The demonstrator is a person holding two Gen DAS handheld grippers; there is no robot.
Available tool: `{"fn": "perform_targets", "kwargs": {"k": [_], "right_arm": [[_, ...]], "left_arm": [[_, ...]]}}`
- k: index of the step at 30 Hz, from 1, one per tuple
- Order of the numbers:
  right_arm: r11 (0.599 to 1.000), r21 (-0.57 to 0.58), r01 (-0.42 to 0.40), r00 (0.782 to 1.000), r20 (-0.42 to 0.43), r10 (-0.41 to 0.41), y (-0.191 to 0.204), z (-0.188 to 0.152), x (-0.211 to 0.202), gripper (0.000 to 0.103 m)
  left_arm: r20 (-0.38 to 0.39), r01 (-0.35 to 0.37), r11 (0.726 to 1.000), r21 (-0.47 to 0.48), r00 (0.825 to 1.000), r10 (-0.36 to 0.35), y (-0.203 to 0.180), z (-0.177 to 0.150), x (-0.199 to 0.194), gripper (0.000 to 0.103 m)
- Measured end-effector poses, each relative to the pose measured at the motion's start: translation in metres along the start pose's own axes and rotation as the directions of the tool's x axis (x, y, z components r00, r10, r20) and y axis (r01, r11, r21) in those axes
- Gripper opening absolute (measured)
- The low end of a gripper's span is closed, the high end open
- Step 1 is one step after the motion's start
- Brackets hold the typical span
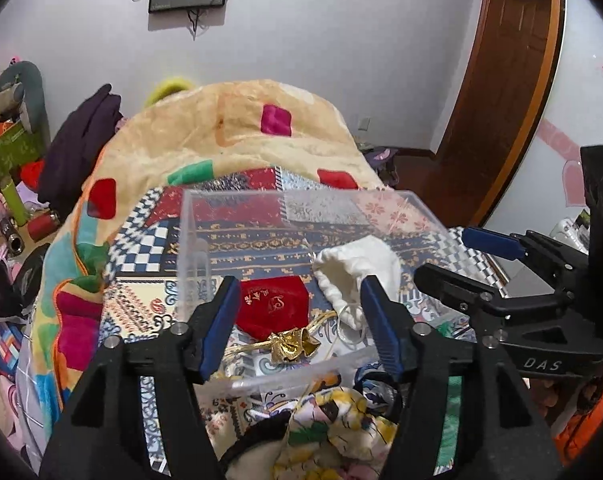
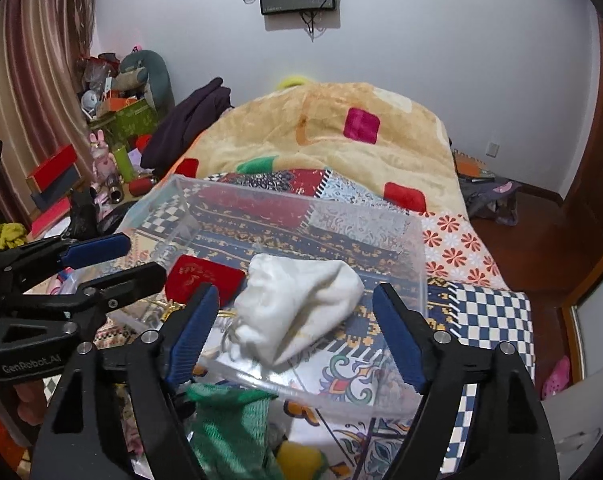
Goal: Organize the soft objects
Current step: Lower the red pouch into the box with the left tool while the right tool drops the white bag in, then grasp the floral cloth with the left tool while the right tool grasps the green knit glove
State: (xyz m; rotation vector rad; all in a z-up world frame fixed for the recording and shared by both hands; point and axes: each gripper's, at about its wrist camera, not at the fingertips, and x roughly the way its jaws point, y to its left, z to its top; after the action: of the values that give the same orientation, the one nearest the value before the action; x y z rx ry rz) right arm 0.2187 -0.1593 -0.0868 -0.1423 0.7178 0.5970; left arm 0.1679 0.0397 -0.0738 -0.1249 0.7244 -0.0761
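A clear plastic box (image 1: 189,240) (image 2: 417,264) stands on the patterned bedspread. Inside lie a red velvet pouch (image 1: 275,306) (image 2: 205,278) with a gold tie (image 1: 295,344) and a white drawstring pouch (image 1: 353,268) (image 2: 297,304). My left gripper (image 1: 297,324) is open and empty, hovering over the box's near rim above the red pouch. My right gripper (image 2: 295,332) is open and empty, over the white pouch. A floral cloth pouch (image 1: 341,428) lies in front of the box below the left gripper. A green knitted item (image 2: 229,428) and a yellow piece (image 2: 301,460) lie below the right gripper.
A rolled beige blanket (image 1: 229,136) (image 2: 341,128) with coloured squares lies behind the box. A dark garment (image 1: 81,140) and cluttered toys and boxes (image 2: 113,120) sit at the left. A wooden door (image 1: 501,80) is at the right. Each gripper shows in the other's view, the right gripper (image 1: 489,260) and the left gripper (image 2: 101,260).
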Motion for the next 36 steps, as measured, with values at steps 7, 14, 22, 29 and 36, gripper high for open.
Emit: {"fn": "perform_targets", "kwargs": {"k": [7, 14, 22, 29, 36], "right_arm": [[1.0, 0.011, -0.009, 0.997, 0.08, 0.008, 0.0, -0.001, -0.038, 0.086], [0.999, 0.022, -0.038, 0.993, 0.11, 0.036, 0.004, -0.018, -0.061, 0.089], [0.999, 0.019, -0.051, 0.998, 0.029, 0.05, 0.012, -0.049, -0.046, 0.089], [0.996, 0.013, -0.091, 0.993, -0.069, 0.092, 0.016, -0.076, -0.027, 0.085], [0.995, -0.033, -0.097, 0.989, -0.119, 0.093, 0.025, -0.084, -0.018, 0.052]], "left_arm": [[0.092, -0.043, 0.998, 0.038, 0.995, 0.039, -0.007, -0.005, -0.042, 0.085], [0.088, -0.06, 0.994, 0.088, 0.995, 0.052, -0.017, -0.03, -0.059, 0.094], [-0.005, -0.056, 0.996, 0.071, 0.998, 0.056, -0.012, -0.068, -0.039, 0.094], [-0.062, -0.059, 0.997, 0.047, 0.996, 0.062, -0.001, -0.089, -0.021, 0.079], [-0.099, -0.029, 0.998, 0.05, 0.995, 0.034, -0.003, -0.095, -0.008, 0.05]]}}
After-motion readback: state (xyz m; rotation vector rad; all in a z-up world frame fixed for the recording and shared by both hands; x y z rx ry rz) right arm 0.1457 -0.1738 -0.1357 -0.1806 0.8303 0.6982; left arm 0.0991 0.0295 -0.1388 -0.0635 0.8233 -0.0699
